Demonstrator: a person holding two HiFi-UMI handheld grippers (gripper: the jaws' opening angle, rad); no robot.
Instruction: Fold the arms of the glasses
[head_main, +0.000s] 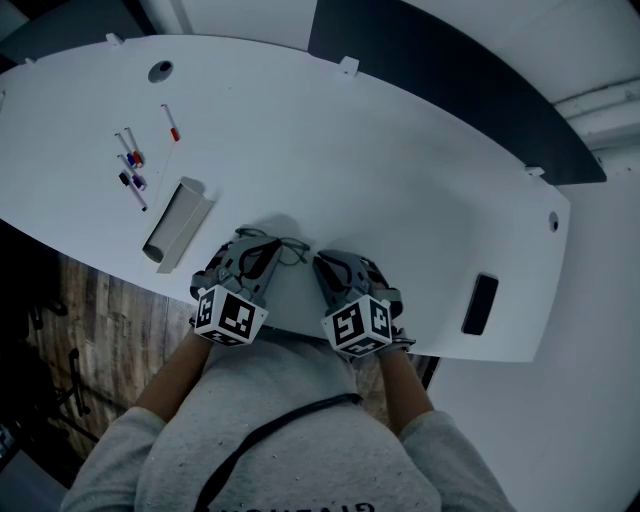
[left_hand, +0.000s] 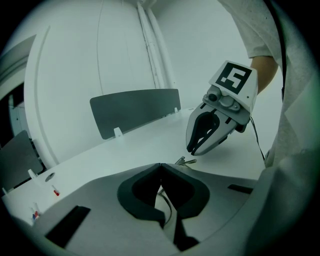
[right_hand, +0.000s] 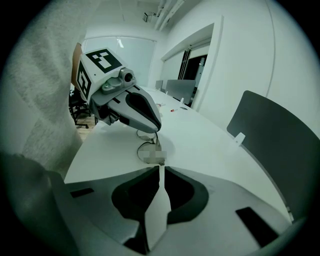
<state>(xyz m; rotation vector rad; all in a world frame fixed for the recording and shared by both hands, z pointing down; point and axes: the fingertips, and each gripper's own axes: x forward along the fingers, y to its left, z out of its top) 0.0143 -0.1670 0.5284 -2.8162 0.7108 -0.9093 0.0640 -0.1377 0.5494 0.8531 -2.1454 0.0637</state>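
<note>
Thin wire-framed glasses (head_main: 291, 250) lie on the white table (head_main: 400, 160) near its front edge, between my two grippers. My left gripper (head_main: 262, 256) is shut on the frame, and a thin wire (left_hand: 165, 200) runs between its closed jaws. My right gripper (head_main: 322, 264) comes in from the other side with its jaws nearly closed on the end of one arm (left_hand: 184, 161). In the right gripper view the lens wire (right_hand: 141, 146) shows under the left gripper (right_hand: 156, 131), and the held end is hidden at my right gripper's (right_hand: 161, 168) tips.
A grey open case (head_main: 178, 224) lies left of the grippers, with several markers (head_main: 133, 170) and a red-tipped pen (head_main: 171, 123) beyond it. A flat black object (head_main: 480, 304) sits at the right front. A dark divider panel (left_hand: 135, 111) stands at the table's far edge.
</note>
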